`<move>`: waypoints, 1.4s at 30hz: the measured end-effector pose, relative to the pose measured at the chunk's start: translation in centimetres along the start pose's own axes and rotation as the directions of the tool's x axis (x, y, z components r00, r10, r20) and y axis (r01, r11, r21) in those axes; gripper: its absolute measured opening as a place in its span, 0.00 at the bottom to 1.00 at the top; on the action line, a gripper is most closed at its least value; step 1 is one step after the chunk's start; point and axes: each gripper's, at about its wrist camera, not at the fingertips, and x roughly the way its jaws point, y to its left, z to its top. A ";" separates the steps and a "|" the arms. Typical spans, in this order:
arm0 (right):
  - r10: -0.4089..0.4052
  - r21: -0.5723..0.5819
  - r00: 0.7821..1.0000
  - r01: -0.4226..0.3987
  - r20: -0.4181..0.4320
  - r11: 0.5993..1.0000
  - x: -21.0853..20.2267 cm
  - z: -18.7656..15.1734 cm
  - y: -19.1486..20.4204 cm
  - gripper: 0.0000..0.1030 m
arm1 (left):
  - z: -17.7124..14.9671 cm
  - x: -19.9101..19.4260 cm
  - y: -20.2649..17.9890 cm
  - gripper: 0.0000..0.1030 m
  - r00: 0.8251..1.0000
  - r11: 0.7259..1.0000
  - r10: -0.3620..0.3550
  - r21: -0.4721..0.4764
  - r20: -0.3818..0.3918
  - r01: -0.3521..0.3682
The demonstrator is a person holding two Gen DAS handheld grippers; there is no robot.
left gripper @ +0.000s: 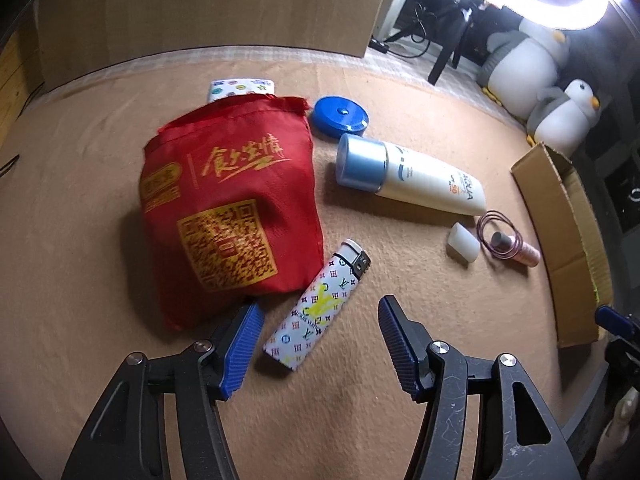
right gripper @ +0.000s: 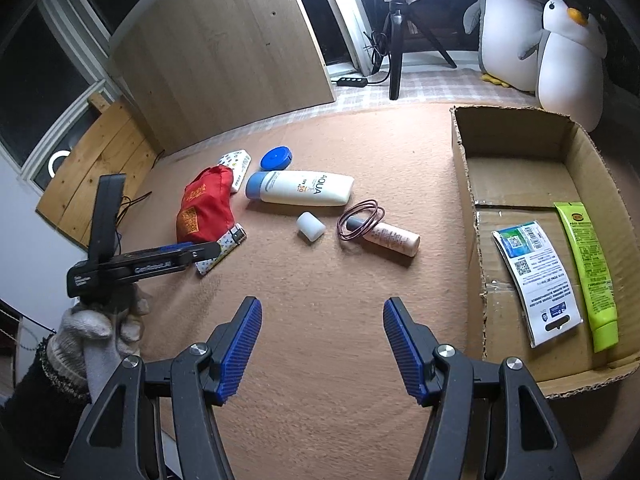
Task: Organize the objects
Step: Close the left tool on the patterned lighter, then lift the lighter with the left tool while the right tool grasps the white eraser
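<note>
My left gripper (left gripper: 320, 312) is open and empty, its fingers either side of a patterned white lighter (left gripper: 318, 306) lying next to a red fabric bag (left gripper: 230, 216). Past them lie a blue round case (left gripper: 340, 117), a white sunscreen bottle (left gripper: 408, 172), a small white cap (left gripper: 463, 242), a wire loop (left gripper: 500, 236) over a pink tube (left gripper: 520, 251), and a patterned white pack (left gripper: 242, 89). My right gripper (right gripper: 322, 318) is open and empty above bare mat. The cardboard box (right gripper: 480, 288) to its right holds a white packet (right gripper: 536, 276) and a green tube (right gripper: 588, 272).
A tan mat (right gripper: 320, 280) covers the table. A wooden board (right gripper: 224, 52) leans behind. Two plush penguins (right gripper: 536, 36) and a ring-light tripod (right gripper: 396, 48) stand at the back. The left gripper body and gloved hand (right gripper: 100, 312) sit at the left in the right wrist view.
</note>
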 end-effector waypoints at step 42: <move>-0.096 -0.319 0.976 0.029 -0.195 0.947 11.8 6.9 4.8 0.22 | -7.2 -1.5 -3.6 0.31 0.999 0.992 0.006 0.128 -0.036 -0.002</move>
